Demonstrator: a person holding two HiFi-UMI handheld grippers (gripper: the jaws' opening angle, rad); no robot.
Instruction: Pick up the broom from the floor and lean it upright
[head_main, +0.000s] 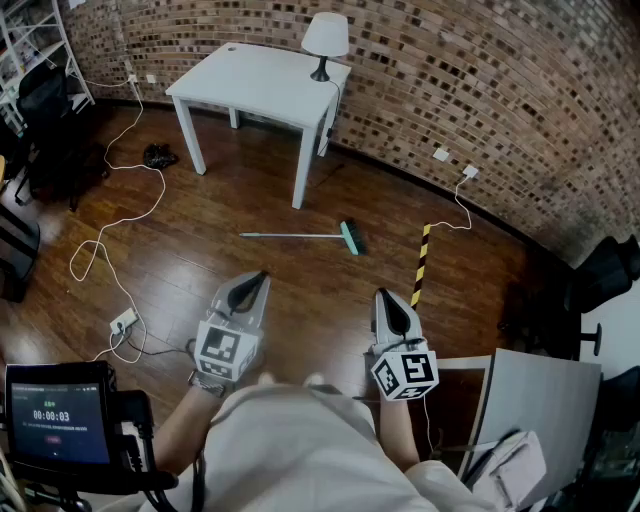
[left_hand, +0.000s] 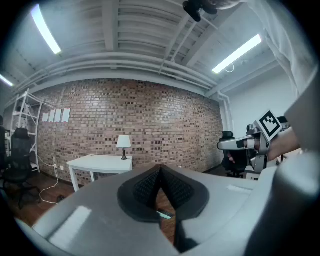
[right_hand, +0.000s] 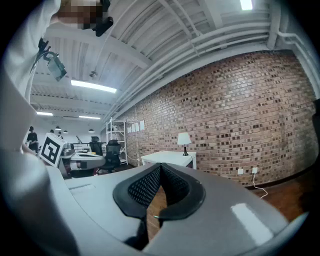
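Observation:
The broom (head_main: 300, 236) lies flat on the wooden floor in the head view, its thin pale handle pointing left and its teal head (head_main: 350, 238) at the right end. Both grippers are held level above the floor, well short of it. My left gripper (head_main: 260, 278) is shut with nothing between its jaws and points toward the handle. My right gripper (head_main: 390, 296) is shut and empty too, a little right of the teal head. In the left gripper view a sliver of the teal head (left_hand: 164, 215) shows below the closed jaws (left_hand: 160, 169). The right gripper view shows its jaws (right_hand: 160, 166) closed.
A white table (head_main: 262, 80) with a lamp (head_main: 325, 40) stands against the brick wall (head_main: 480, 90) beyond the broom. White cables (head_main: 120, 230) and a power strip (head_main: 124, 322) lie at the left. A yellow-black strip (head_main: 422, 265) lies right of the broom. Black chairs stand at both sides.

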